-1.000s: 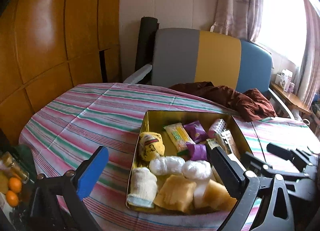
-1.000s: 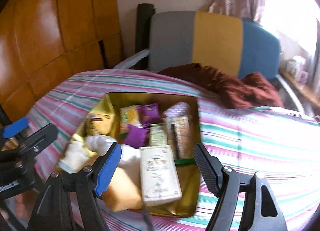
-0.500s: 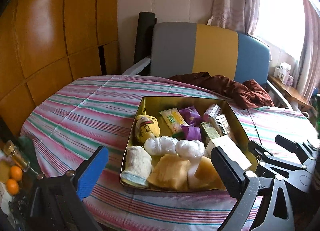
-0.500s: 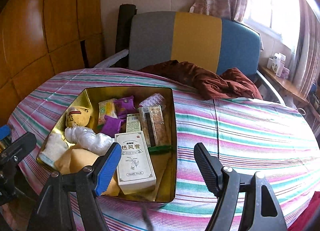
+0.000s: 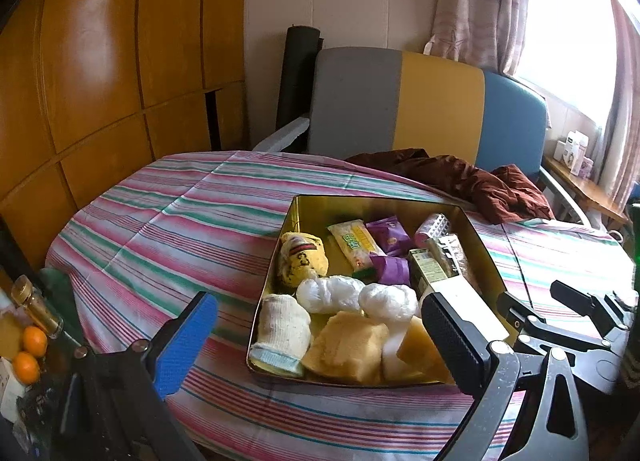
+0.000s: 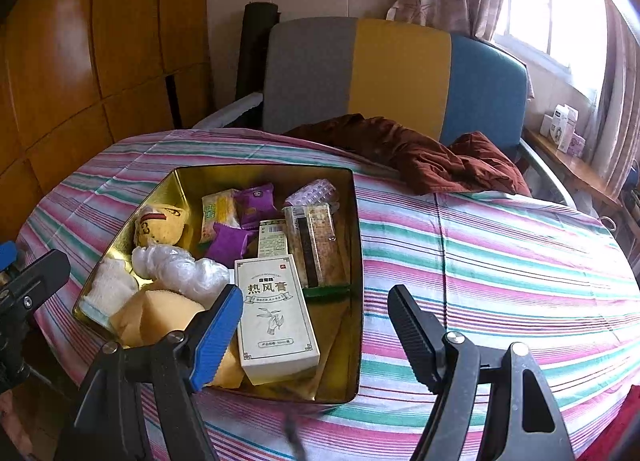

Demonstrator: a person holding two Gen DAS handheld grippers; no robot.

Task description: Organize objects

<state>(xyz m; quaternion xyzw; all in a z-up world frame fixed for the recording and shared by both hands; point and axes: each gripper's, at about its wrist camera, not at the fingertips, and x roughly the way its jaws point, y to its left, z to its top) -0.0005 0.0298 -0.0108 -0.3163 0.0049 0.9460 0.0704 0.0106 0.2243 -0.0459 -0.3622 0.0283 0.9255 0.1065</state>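
Both tongs gape empty: left gripper (image 5: 320, 335), right gripper (image 6: 316, 325). Just beyond, the white box (image 6: 276, 311) lies flat in the gold tin (image 6: 357, 221), lengthwise pointing away; sponges (image 6: 160, 315) partly hidden behind the finger.

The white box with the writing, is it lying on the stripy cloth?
No, the white box lies inside the gold tin, beside the yellow sponges.

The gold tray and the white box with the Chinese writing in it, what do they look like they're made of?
The gold tray looks like thin metal with a glossy finish: its inner walls mirror the contents. The white box looks like matte printed cardboard, with crisp folded edges and no glare.
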